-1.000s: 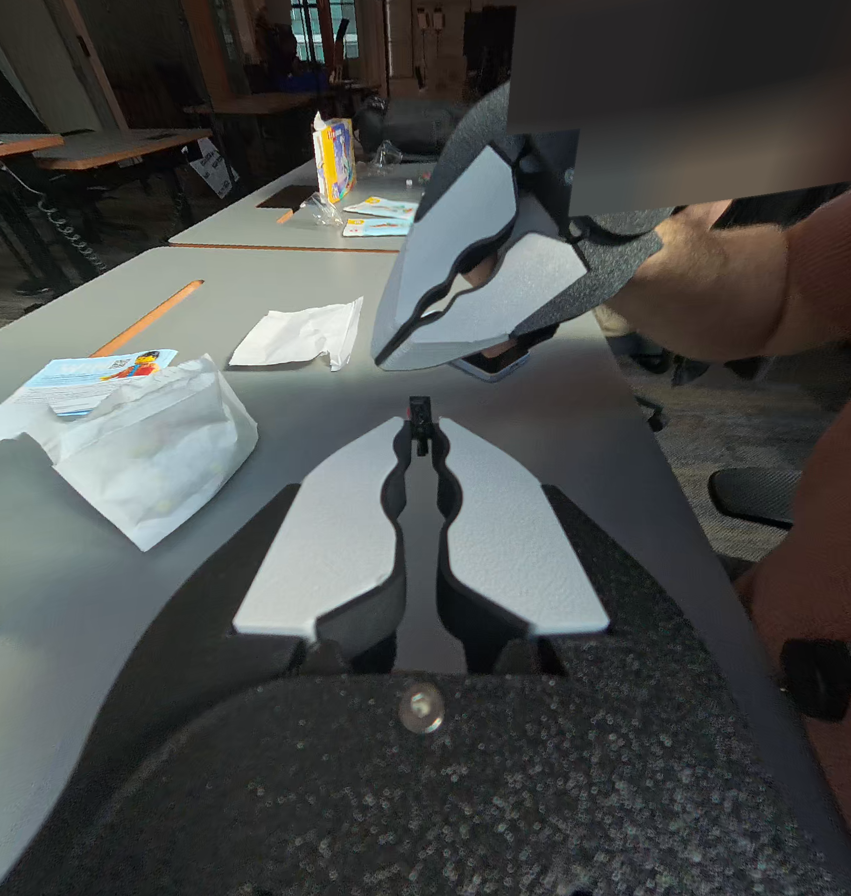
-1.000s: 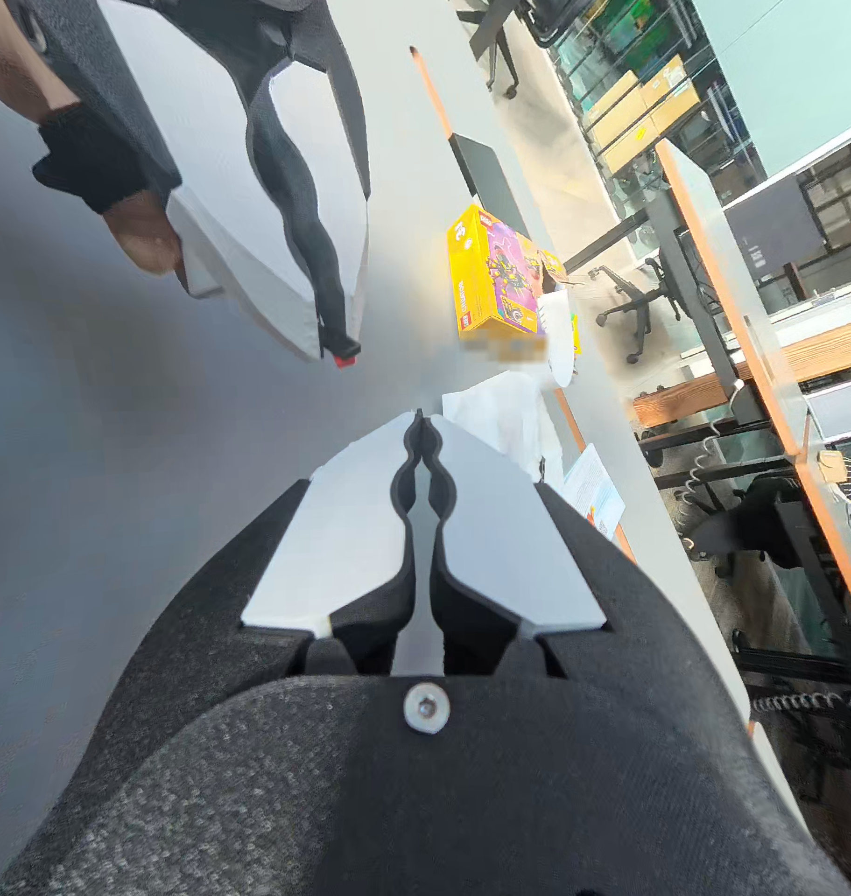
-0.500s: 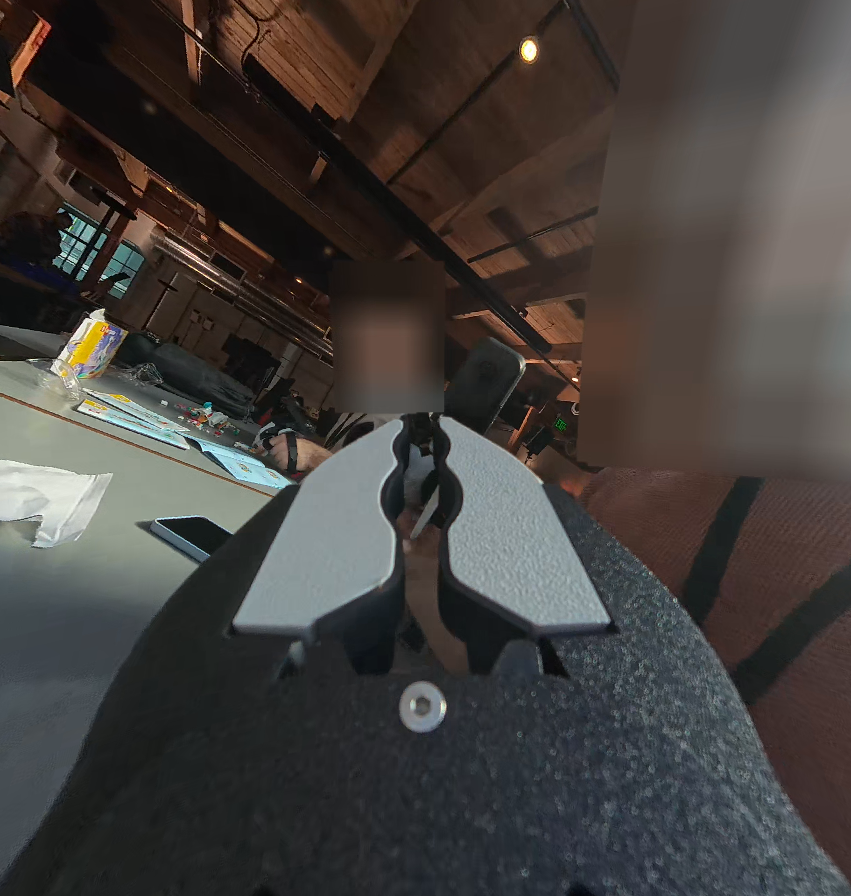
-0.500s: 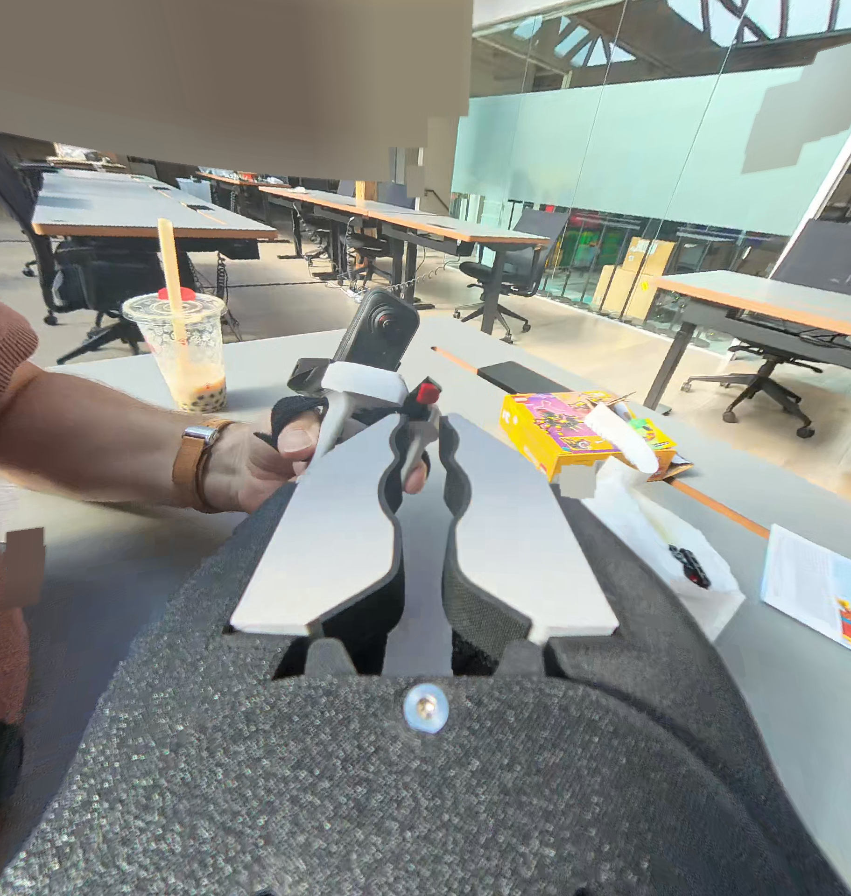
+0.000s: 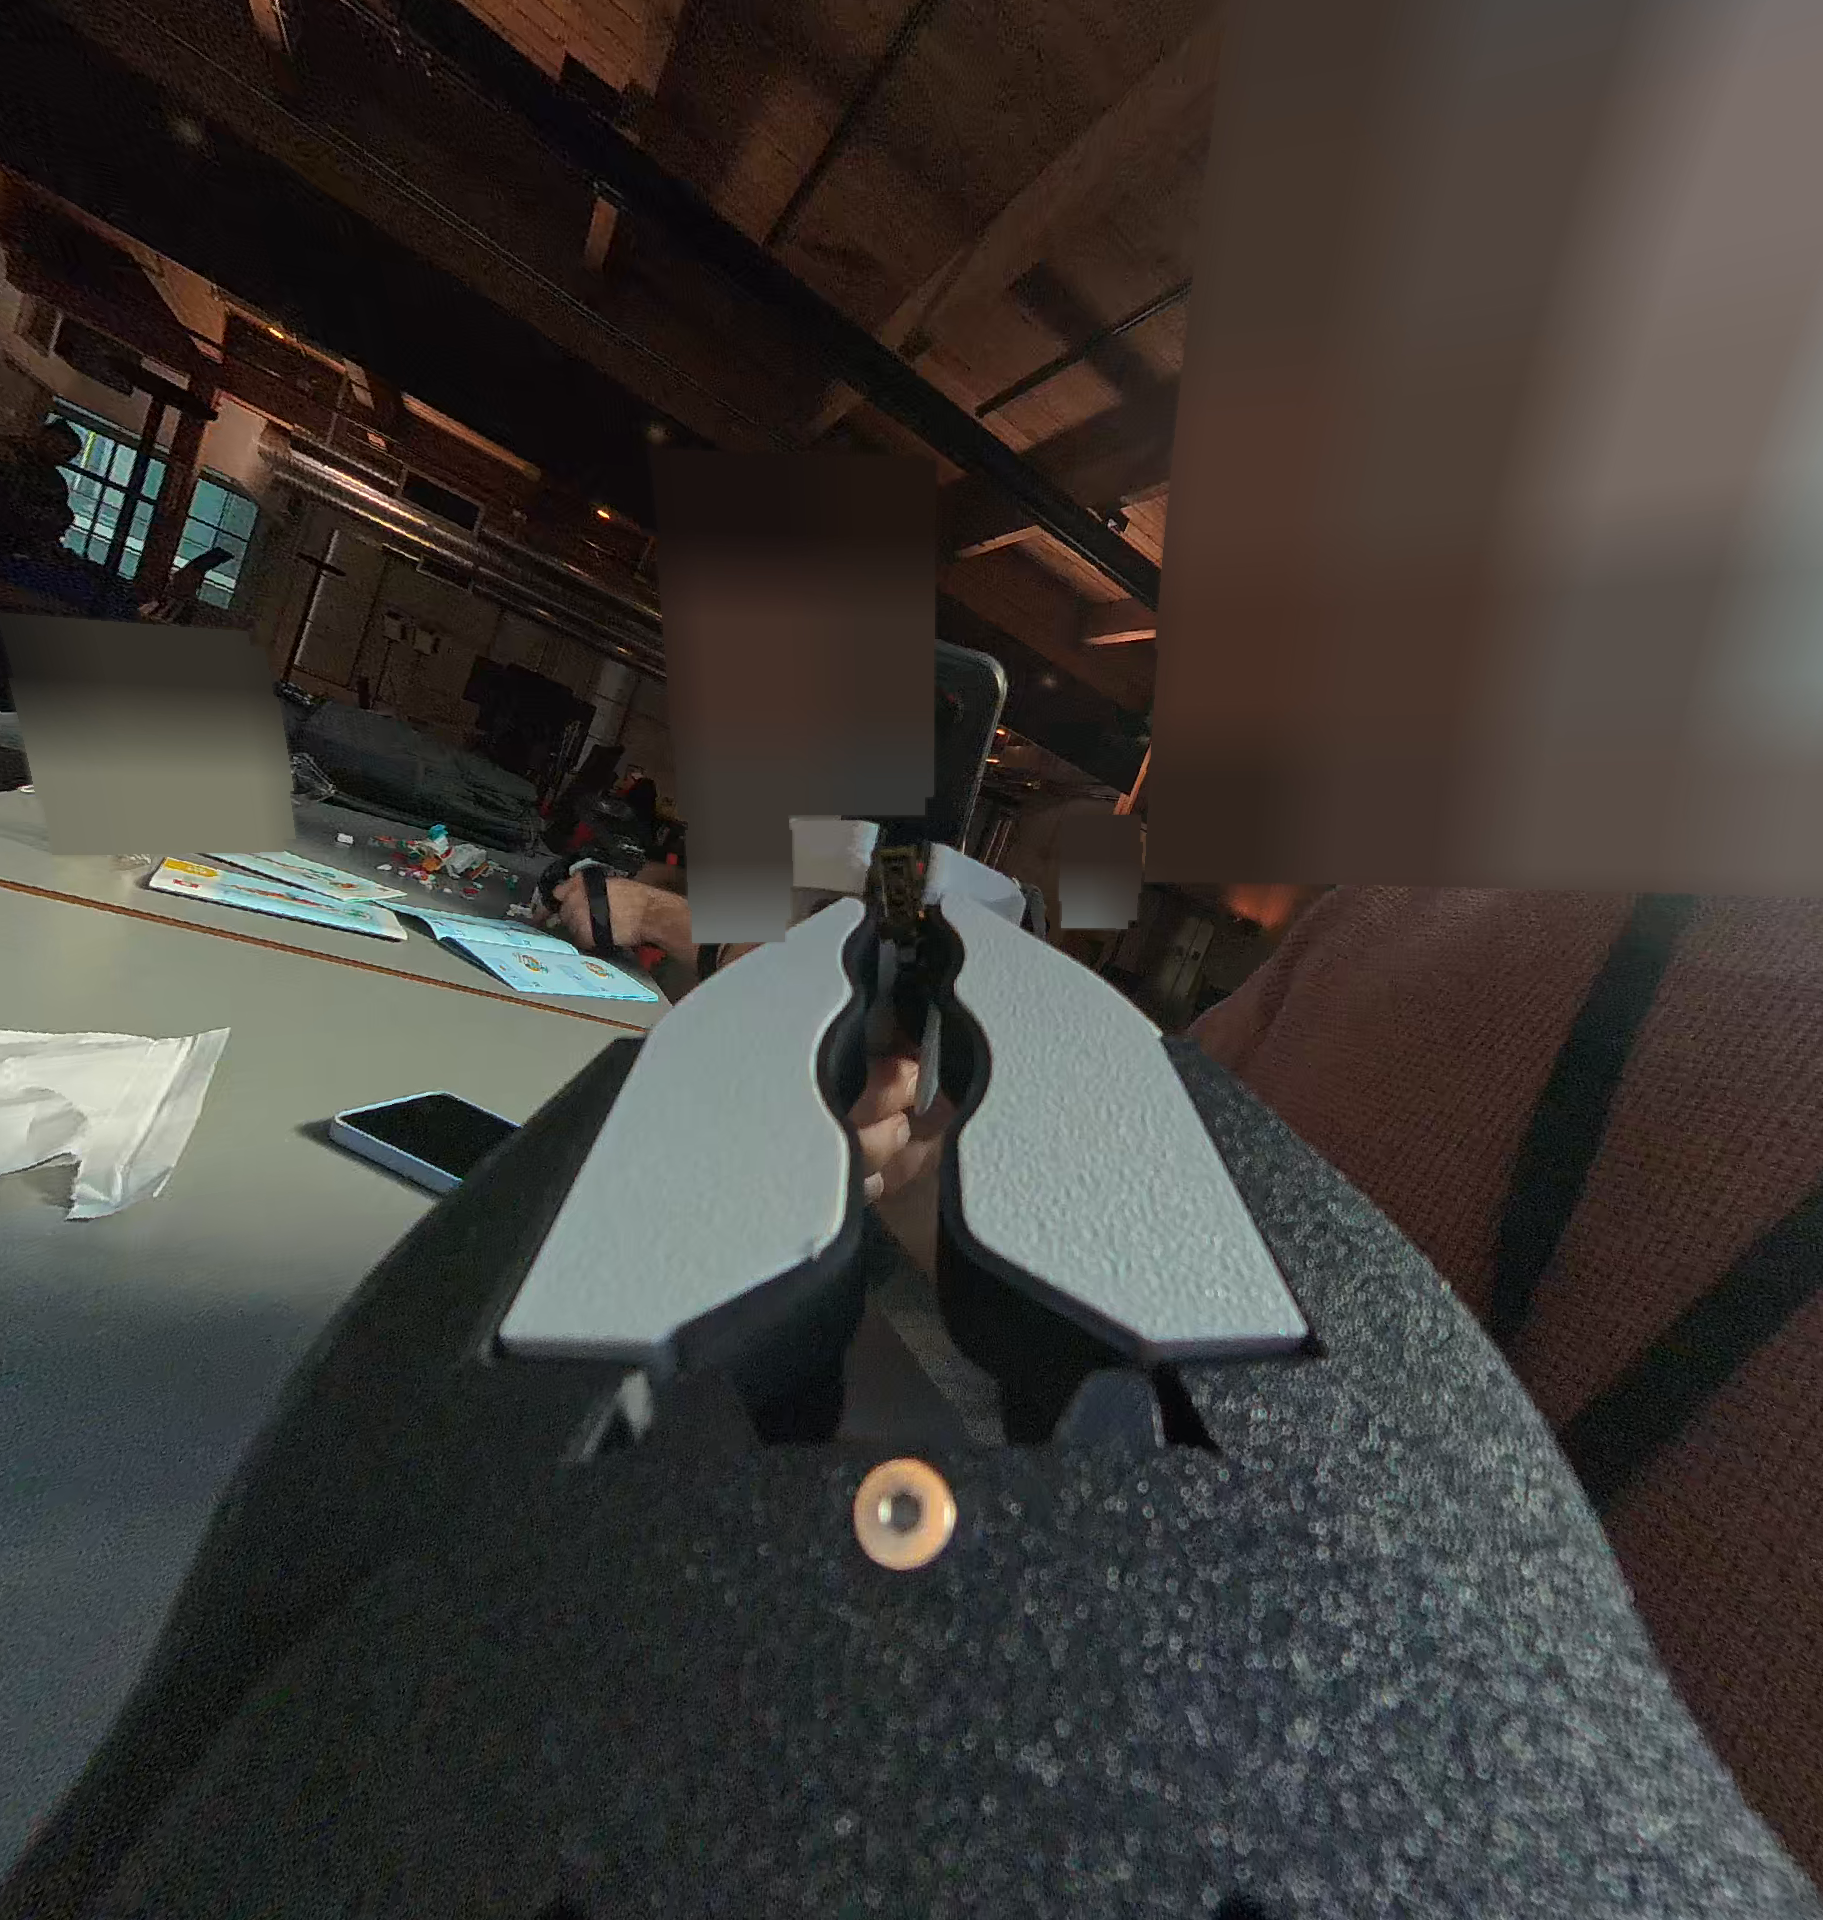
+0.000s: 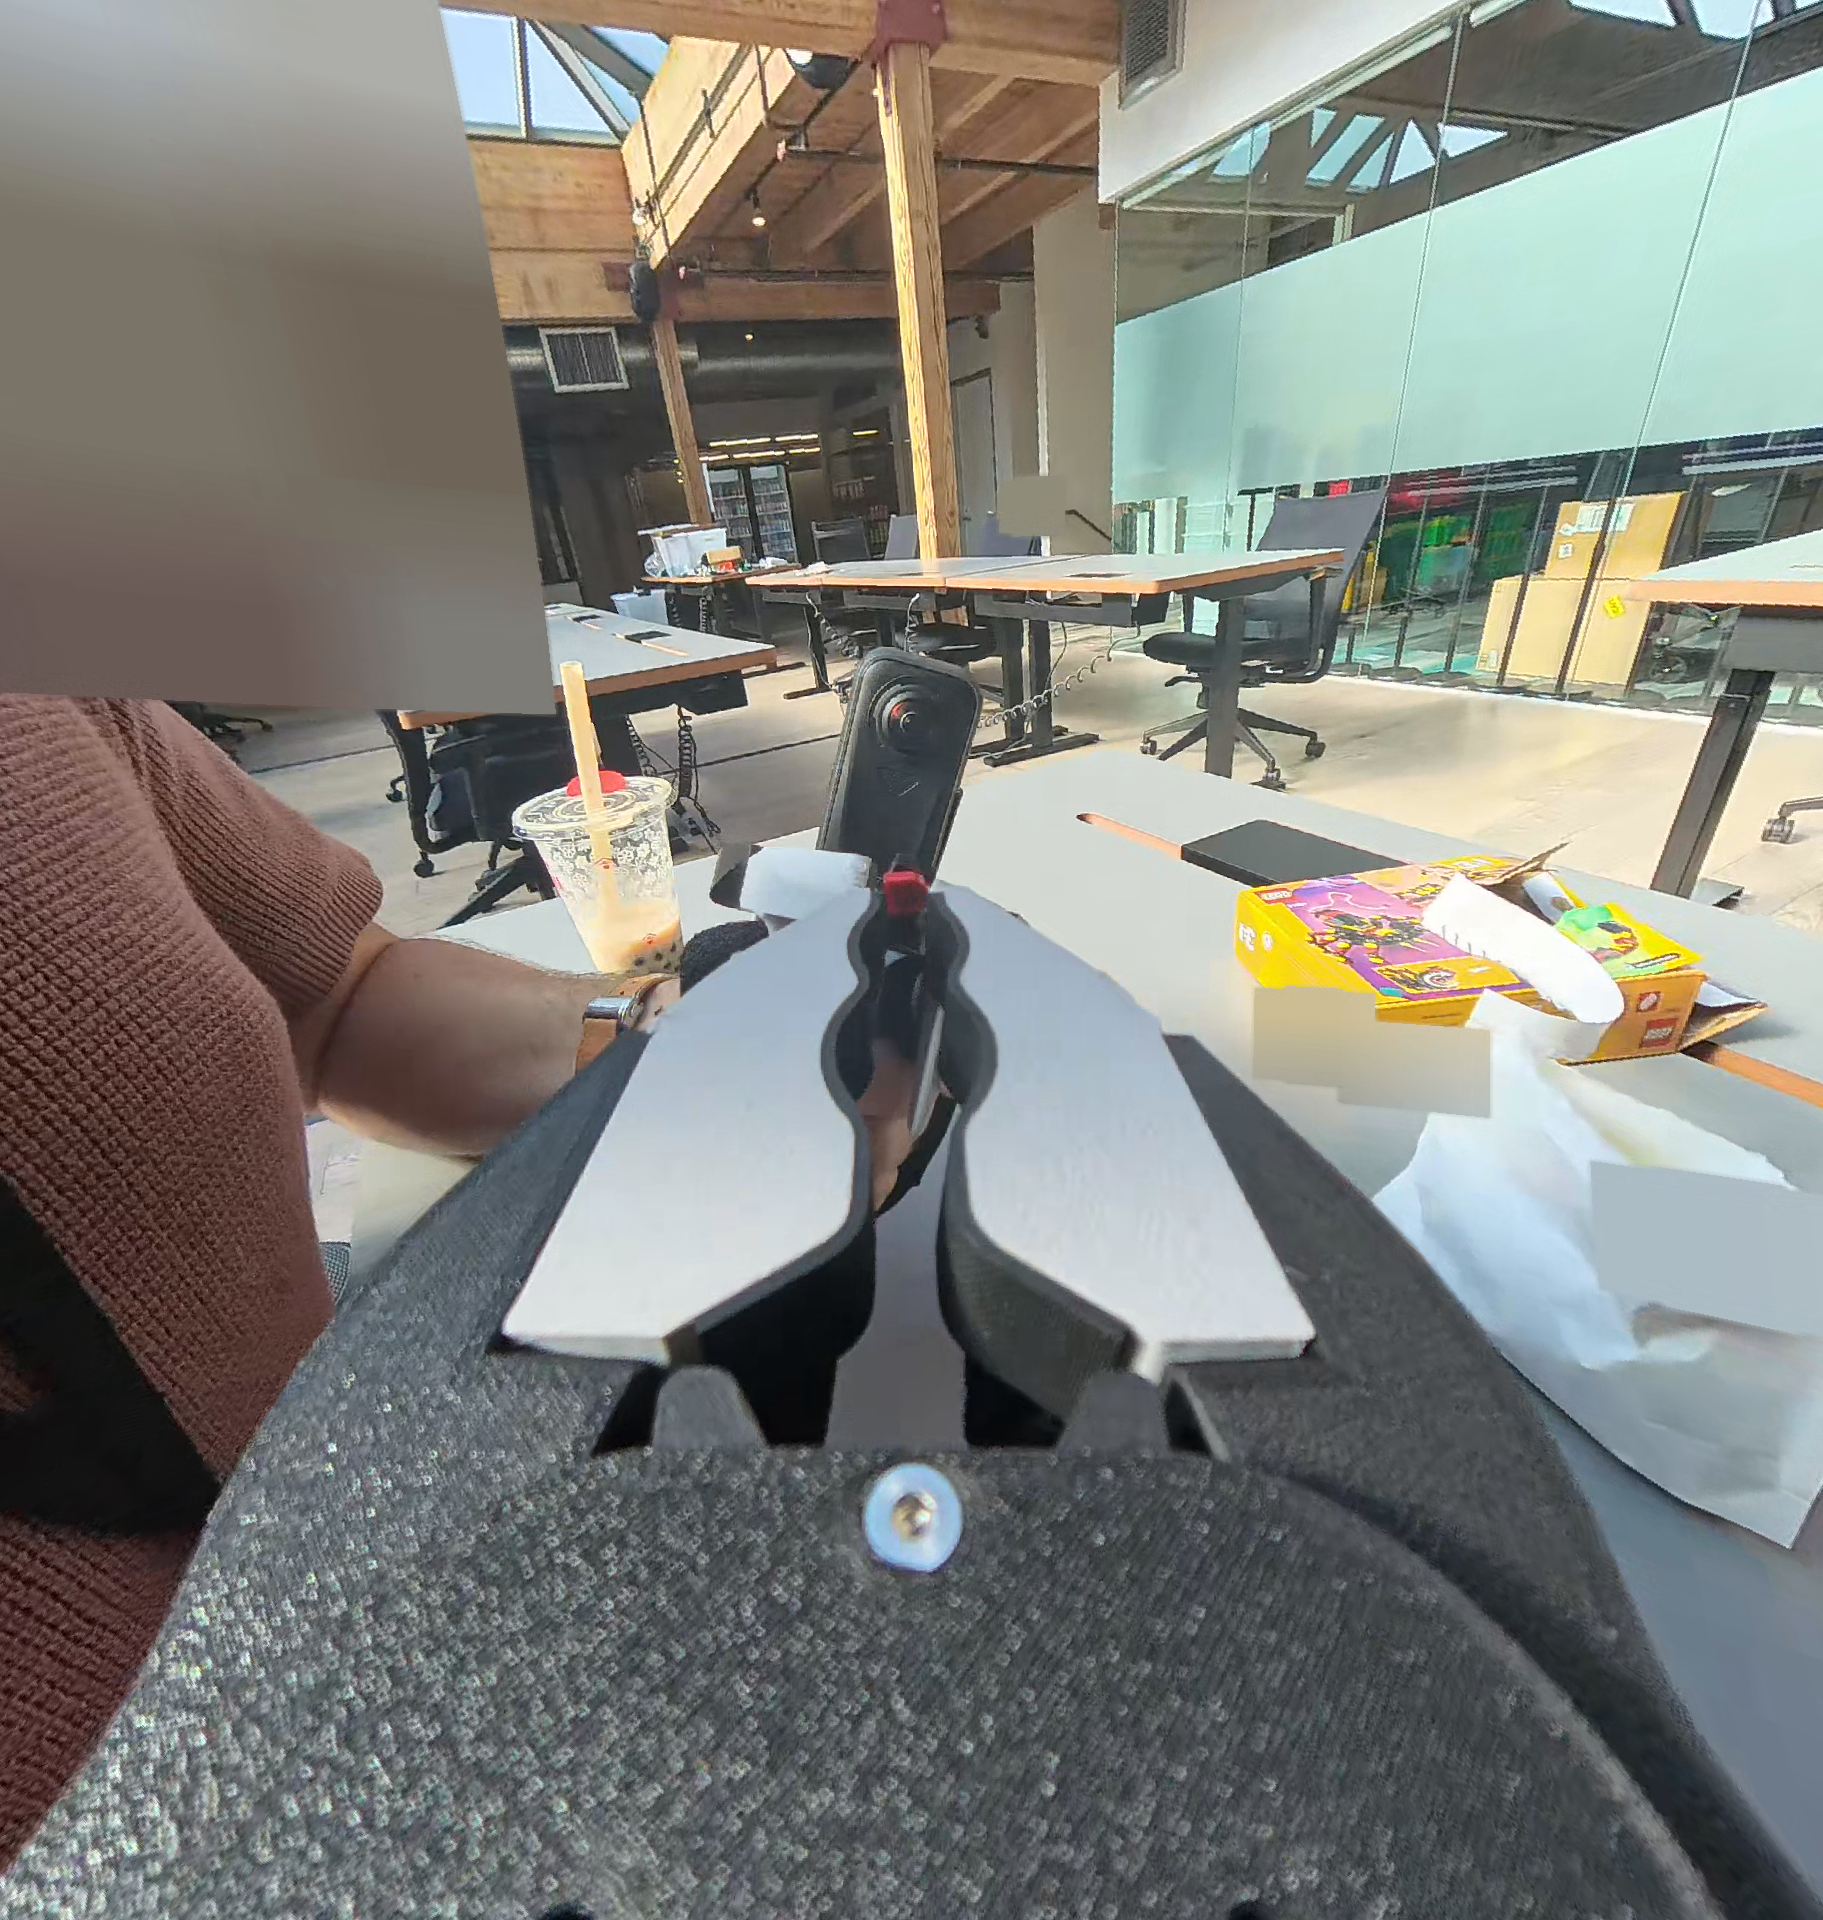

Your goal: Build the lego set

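Both grippers are raised above the grey table (image 5: 159, 1351) and meet tip to tip. My left gripper (image 5: 899, 909) is shut on a small black lego piece (image 5: 899, 873) with a red end (image 6: 904, 891). My right gripper (image 6: 904, 914) faces it, and its jaws stand close around the red end. In the right wrist view the left gripper's white fingers (image 6: 798, 878) and its black camera (image 6: 902, 758) show just beyond the piece. In the left wrist view the right gripper's fingers (image 5: 974, 883) show behind the piece. The person's hand is partly hidden behind the jaws.
A yellow lego box (image 6: 1406, 956) and a white paper bag (image 6: 1561, 1195) lie to the right. A bubble tea cup (image 6: 600, 862) stands by the person's forearm. A phone (image 5: 419, 1132), another white bag (image 5: 55, 1101), booklets (image 5: 283, 894) and loose bricks (image 5: 439, 857) lie farther off. Less than 4 cm separates the two grippers' tips.
Both grippers lifted from pointing down at the table to level, facing each other. The right jaws opened slightly, then closed around the red end of the piece held by the left.
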Tool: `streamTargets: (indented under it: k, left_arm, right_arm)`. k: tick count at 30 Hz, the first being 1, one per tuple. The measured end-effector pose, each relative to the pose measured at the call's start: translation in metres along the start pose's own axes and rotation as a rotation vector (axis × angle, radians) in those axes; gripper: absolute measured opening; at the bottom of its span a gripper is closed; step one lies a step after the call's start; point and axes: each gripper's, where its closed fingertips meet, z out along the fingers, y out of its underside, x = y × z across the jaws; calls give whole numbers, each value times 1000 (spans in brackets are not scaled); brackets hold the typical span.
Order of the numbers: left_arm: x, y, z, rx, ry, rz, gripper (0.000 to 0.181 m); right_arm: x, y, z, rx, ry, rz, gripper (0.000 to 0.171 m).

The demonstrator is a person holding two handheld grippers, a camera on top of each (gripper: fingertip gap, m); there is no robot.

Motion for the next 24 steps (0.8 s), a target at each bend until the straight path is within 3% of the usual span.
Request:
streamTargets:
  k: [6,13,24]
  left_arm:
    - [0,3,0,-16,-1,-14,8]
    - [1,10,2,-52,7,-14,7]
    - [0,13,3,-95,-22,32,7]
  right_arm:
    - [2,2,-2,12,9,6,10]
    - [-9,2,-3,12,-136,126,17]
    - [-6,6,-6,-4,-109,118,11]
